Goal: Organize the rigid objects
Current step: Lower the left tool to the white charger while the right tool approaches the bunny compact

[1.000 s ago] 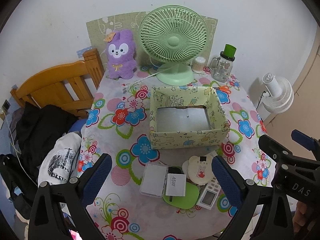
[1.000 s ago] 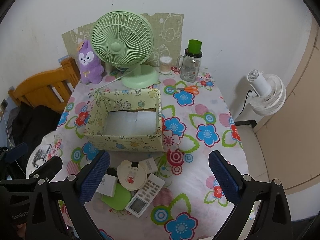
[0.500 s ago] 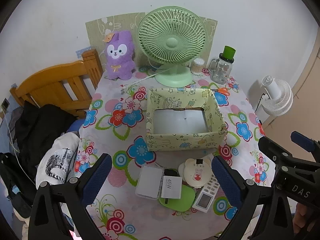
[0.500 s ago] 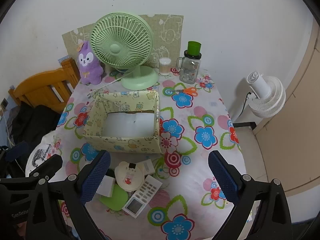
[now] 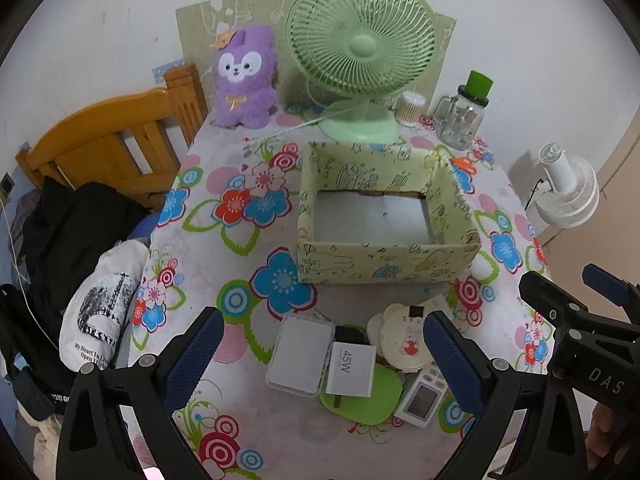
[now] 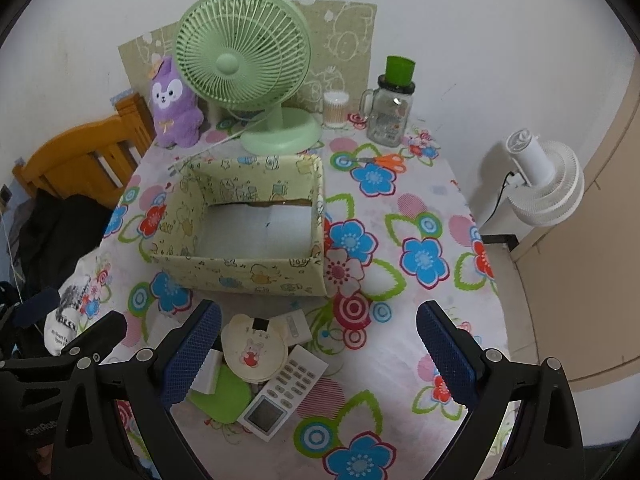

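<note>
- Two grippers are in your hands, both spread wide and holding nothing: the left gripper (image 5: 320,356) and the right gripper (image 6: 318,354) each hover above the near edge of the worktop (image 6: 424,208).
- Between your left gripper's fingers lies a cluster of small items: a clear flat case (image 5: 301,356), a white 45W charger (image 5: 351,368) resting on a green pad (image 5: 366,398), a round cream compact with a bunny (image 5: 404,342), and a white remote (image 5: 420,394).
- Your right wrist view shows the remote's (image 6: 282,394) keypad and screen in full, and the bunny compact (image 6: 254,350) just beside its left finger; the clear case is hidden there.
- Beyond the cluster, the empty patterned box (image 5: 386,216) stands open-topped in the middle of the worktop, apart from the items.
- Only your right view shows the orange scissors (image 6: 382,160) behind the box.
- At the far edge stand a green fan (image 5: 362,44), a purple plush (image 5: 244,80) and a glass jar with a green lid (image 5: 464,114).
- Your left view shows the right gripper's frame at its right border; off the worktop it also shows a wooden chair (image 5: 104,140).
</note>
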The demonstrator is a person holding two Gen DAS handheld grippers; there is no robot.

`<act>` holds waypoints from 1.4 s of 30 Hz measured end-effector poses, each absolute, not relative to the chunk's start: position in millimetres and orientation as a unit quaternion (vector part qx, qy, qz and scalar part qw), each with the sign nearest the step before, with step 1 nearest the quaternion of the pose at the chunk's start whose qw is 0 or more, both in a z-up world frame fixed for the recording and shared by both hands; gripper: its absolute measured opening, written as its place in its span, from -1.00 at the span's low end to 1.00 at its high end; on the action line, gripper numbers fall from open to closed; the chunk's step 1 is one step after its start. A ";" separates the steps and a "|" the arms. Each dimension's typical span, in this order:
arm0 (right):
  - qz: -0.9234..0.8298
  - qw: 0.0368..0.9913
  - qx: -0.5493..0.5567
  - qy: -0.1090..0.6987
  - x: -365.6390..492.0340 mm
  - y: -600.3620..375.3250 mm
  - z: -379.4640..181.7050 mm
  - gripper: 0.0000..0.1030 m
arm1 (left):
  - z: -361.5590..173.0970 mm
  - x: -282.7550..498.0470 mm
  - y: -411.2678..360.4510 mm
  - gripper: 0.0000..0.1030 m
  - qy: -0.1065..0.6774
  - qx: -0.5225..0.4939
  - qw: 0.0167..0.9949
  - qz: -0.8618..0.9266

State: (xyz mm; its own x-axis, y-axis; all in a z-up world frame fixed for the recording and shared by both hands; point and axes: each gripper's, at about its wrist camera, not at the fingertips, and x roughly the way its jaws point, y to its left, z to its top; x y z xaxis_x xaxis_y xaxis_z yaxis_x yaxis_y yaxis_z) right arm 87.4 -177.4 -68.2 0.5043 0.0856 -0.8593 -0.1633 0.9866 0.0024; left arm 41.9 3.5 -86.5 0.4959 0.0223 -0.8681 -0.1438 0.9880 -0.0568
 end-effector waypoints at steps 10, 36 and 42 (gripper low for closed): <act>0.069 0.852 -0.037 0.518 93.6 -174.9 -108.8 0.93 | -123.8 45.7 5.3 0.95 0.530 -0.054 0.845 0.048; 0.077 0.815 -0.040 0.573 103.8 -169.6 -182.2 0.93 | -204.6 54.0 -19.9 0.70 0.601 -0.051 0.797 0.027; 0.084 0.808 -0.044 0.581 104.8 -164.3 -191.6 0.93 | -209.7 54.7 -28.9 0.63 0.603 -0.022 0.797 0.032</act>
State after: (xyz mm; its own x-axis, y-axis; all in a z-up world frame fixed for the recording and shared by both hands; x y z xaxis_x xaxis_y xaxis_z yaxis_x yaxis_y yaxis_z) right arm 104.8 -164.3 -191.6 0.3113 0.0837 -0.9466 -0.1869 0.9820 0.0253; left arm 54.7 -28.9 -209.7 0.2710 0.0245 -0.9623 -0.0775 0.9970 0.0036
